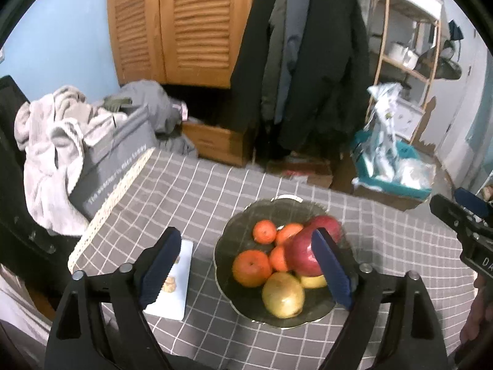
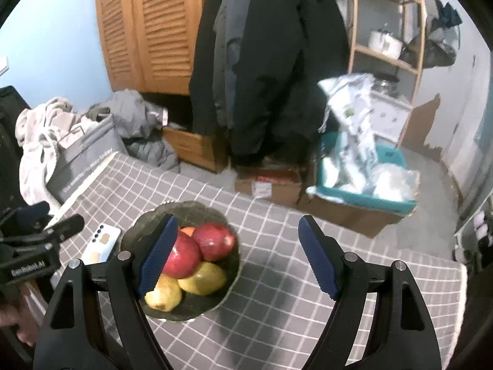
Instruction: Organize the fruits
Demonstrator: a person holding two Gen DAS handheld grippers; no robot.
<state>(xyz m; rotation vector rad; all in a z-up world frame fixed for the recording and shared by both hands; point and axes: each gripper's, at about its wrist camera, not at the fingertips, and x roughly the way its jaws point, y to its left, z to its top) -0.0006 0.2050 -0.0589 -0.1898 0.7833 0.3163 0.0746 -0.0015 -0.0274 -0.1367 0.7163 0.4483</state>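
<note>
Far left, a white phone (image 1: 172,280) lies flat on the grey checked tablecloth (image 1: 197,197), just beside the dark bowl (image 1: 225,243). Left gripper (image 1: 246,269) hovers with fingers spread wide, holding nothing — oranges (image 1: 251,268), a yellow pear (image 1: 283,294) and red apples (image 1: 303,254) sit heaped in the bowl. Further right, the right gripper (image 2: 237,257) is also agape and empty — over the bowl's right rim.

The left gripper (image 1: 246,265) hangs wide apart above the fruit bowl (image 1: 225,246) (lower centre). A white phone (image 1: 177,293) lies just left.
</note>
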